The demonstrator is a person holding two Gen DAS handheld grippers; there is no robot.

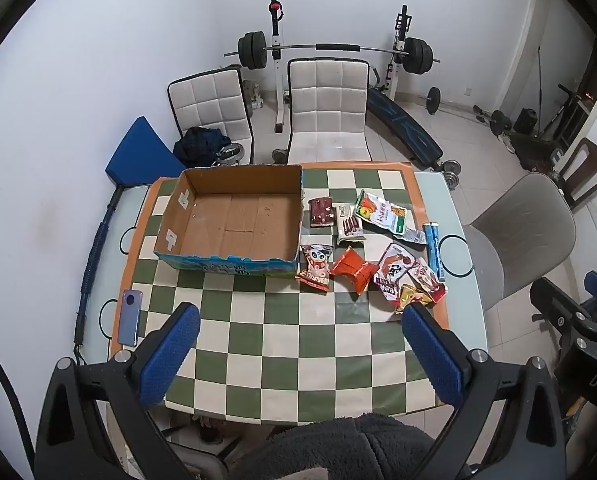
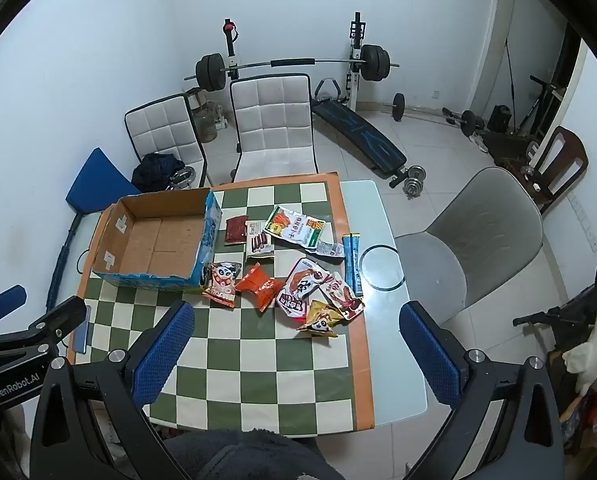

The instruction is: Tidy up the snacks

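Snacks lie loose on the green-and-cream checkered cloth [image 1: 282,344] of the table [image 2: 382,360], all to the right of an open, empty cardboard box [image 1: 234,224]. Nearest the box: a dark red packet [image 1: 321,211], a white packet [image 1: 349,227] and a panda packet [image 1: 316,266]. Just beside the panda packet sits an orange packet [image 1: 354,268]. Farther right: a large green-and-orange bag [image 1: 382,212], a red-and-white bag [image 2: 304,286] overlapped by smaller packets, and a blue stick pack [image 2: 352,262] at the cloth's edge. A phone [image 1: 130,318] lies at the cloth's left edge. Left gripper [image 1: 298,356] and right gripper [image 2: 296,354] both hover above the near part of the table, blue-padded fingers [image 1: 170,356] spread wide, nothing between them. Both stand well apart from the snacks.
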